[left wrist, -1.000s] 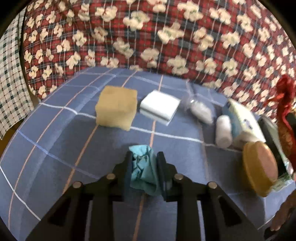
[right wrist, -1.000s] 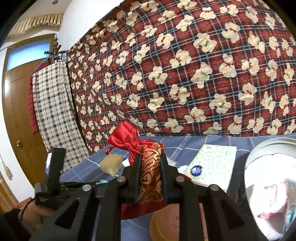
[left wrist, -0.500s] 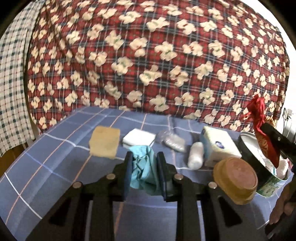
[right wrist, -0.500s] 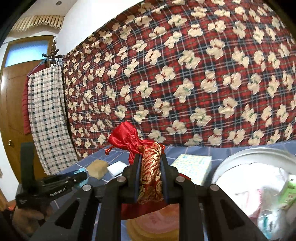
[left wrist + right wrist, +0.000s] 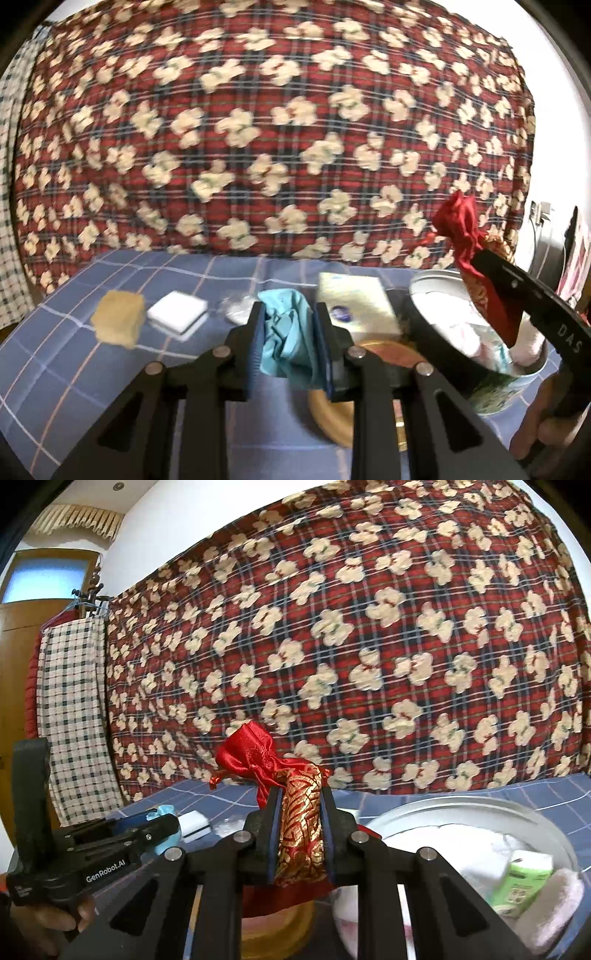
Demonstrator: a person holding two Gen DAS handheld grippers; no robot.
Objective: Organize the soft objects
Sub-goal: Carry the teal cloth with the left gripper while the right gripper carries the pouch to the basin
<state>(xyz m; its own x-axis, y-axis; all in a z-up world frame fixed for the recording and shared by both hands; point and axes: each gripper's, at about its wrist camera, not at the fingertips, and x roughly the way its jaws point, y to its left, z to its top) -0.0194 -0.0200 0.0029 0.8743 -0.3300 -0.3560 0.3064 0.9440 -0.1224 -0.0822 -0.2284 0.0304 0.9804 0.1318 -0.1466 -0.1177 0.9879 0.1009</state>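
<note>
Left tongs [image 5: 289, 349] clench teal cloth [image 5: 286, 343]; right tongs [image 5: 300, 830] clench red pouch [image 5: 299, 834], its bottom hidden.

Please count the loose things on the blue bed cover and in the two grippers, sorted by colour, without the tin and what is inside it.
Teal: 1, cloth in left gripper
Red and gold: 1, pouch in right gripper
Tan: 2, sponge, round lid
White: 2, folded pad, clear bag of white stuff
Pale patterned: 1, tissue pack
Total: 7
</note>
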